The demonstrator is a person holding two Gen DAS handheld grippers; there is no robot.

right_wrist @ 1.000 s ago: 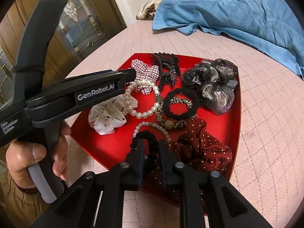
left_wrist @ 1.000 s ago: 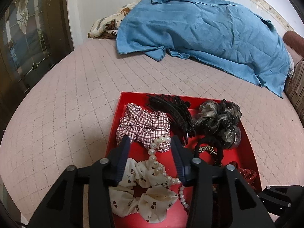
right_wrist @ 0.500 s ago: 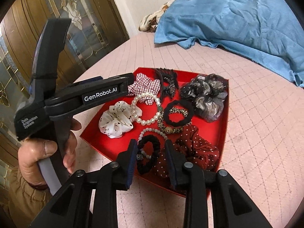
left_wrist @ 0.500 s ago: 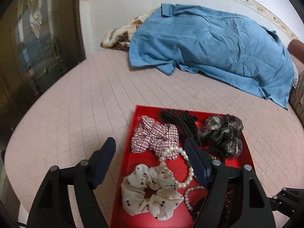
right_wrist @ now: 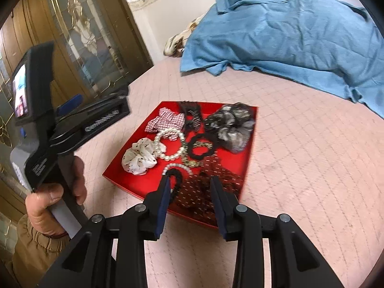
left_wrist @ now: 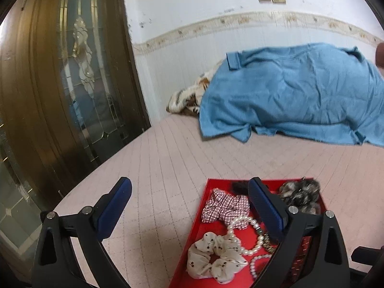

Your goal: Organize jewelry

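Ahead of both claws, the red tray (right_wrist: 249, 141) on the bed (right_wrist: 300, 168) holds every piece: scrunchies (right_wrist: 141, 156), pearl bracelet (right_wrist: 169, 144), hair claw clip (right_wrist: 190, 115). Nothing lies outside it, so the sorting looks nearly or fully done. The left claw (left_wrist: 189, 204) is spreading wide and empty. The right claw (right_wrist: 189, 192) is opening too, gripping nothing.

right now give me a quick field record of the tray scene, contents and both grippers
surface: pink quilted bed
container: red tray
contents: white dotted scrunchie, plaid scrunchie, pearl bracelet, black claw clip, grey scrunchie, dark red dotted scrunchie, black hair tie
left gripper: opening, nothing between fingers
right gripper: opening, over tray's near edge, gripping nothing
background: blue cloth
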